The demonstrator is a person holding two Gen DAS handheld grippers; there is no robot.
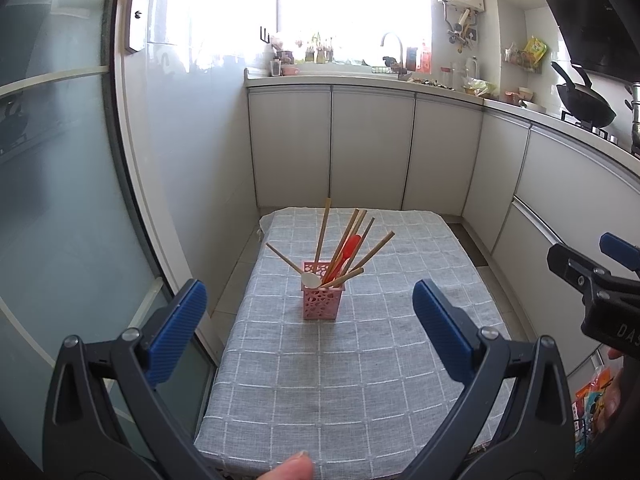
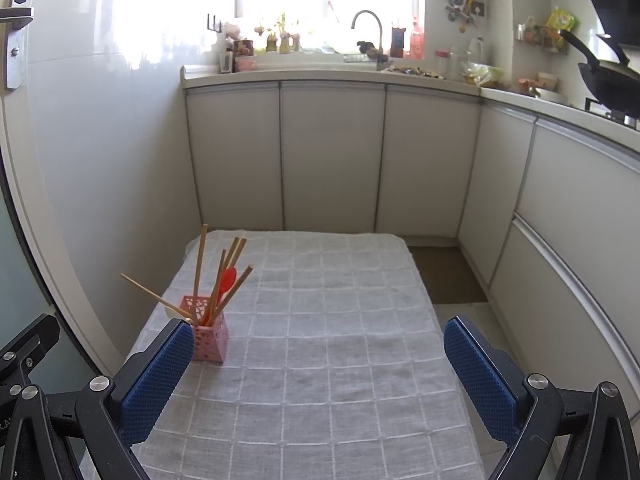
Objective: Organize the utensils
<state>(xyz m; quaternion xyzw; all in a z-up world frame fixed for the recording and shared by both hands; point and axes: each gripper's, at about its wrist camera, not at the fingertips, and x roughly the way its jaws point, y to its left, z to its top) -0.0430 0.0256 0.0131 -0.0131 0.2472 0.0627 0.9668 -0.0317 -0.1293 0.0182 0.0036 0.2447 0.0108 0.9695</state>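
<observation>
A pink perforated holder (image 1: 323,298) (image 2: 210,340) stands upright on the grey checked tablecloth (image 1: 340,360) (image 2: 320,360). Several wooden chopsticks (image 1: 322,230) (image 2: 199,264), a red spoon (image 1: 350,246) (image 2: 229,278) and a white spoon (image 1: 311,279) stick out of it. My left gripper (image 1: 310,300) is open, held back from the holder with nothing between its blue pads. My right gripper (image 2: 319,340) is open too, over the cloth to the right of the holder. The right gripper (image 1: 600,276) also shows at the right edge of the left wrist view.
White cabinets (image 2: 332,156) ring the table at the back and right. A counter with a sink tap (image 2: 366,20) and a black wok (image 1: 586,104) sits above them. A glass door (image 1: 60,200) stands on the left. A fingertip (image 1: 292,468) shows at the bottom.
</observation>
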